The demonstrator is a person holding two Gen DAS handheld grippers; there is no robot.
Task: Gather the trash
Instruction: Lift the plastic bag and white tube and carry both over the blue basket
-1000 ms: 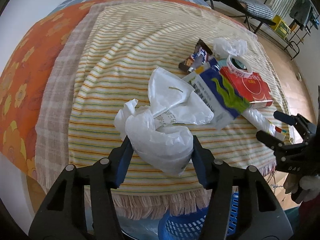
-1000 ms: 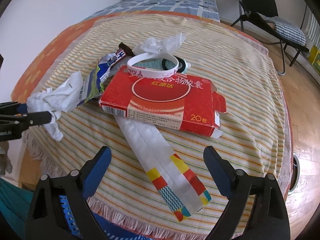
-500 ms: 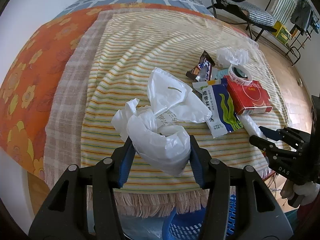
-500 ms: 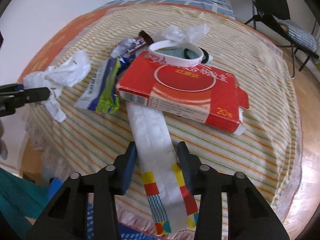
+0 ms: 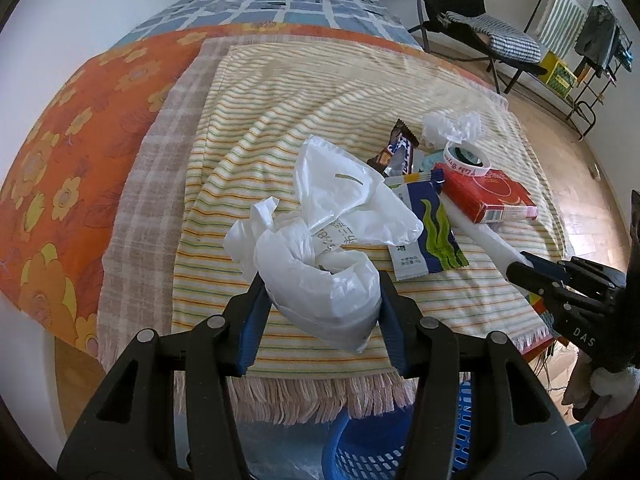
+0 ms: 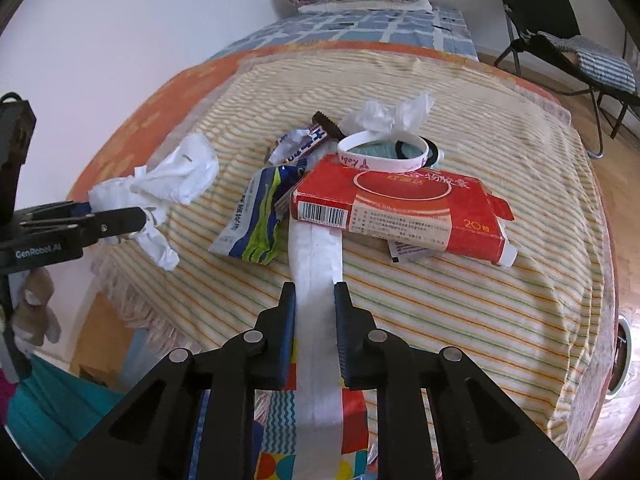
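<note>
Two pick-ups are in hand at once on the bed (image 5: 280,92), both at the lift stage. The left tongs (image 5: 320,300) pinch a crumpled white bag (image 5: 320,280) between the blue pads, the bag bulging up out of the grip and trailing back onto the striped blanket (image 5: 320,80). The right tongs (image 6: 314,312) have just been closing and now clamp a long white wrapper (image 6: 314,256) with a coloured end; its far end is tucked under the red box (image 6: 400,208), so it is not free yet.

The rest of the trash sits in a cluster just beyond: a blue-green sachet (image 6: 256,224) beside the box, a candy wrapper (image 6: 308,140) behind it, a white ring (image 6: 380,152) resting on the box top, and a twist of clear plastic (image 6: 388,116) at the back.

A blue basket (image 5: 368,440) shows below the blanket fringe, under the left tongs, and looks like the drop point. The next move probably calls for drawing the wrapper back out from under the box without dragging the box along, then bringing both loads over the bed edge and above the basket before letting go. The bag is loose and light, so it may cling to a pad on release
</note>
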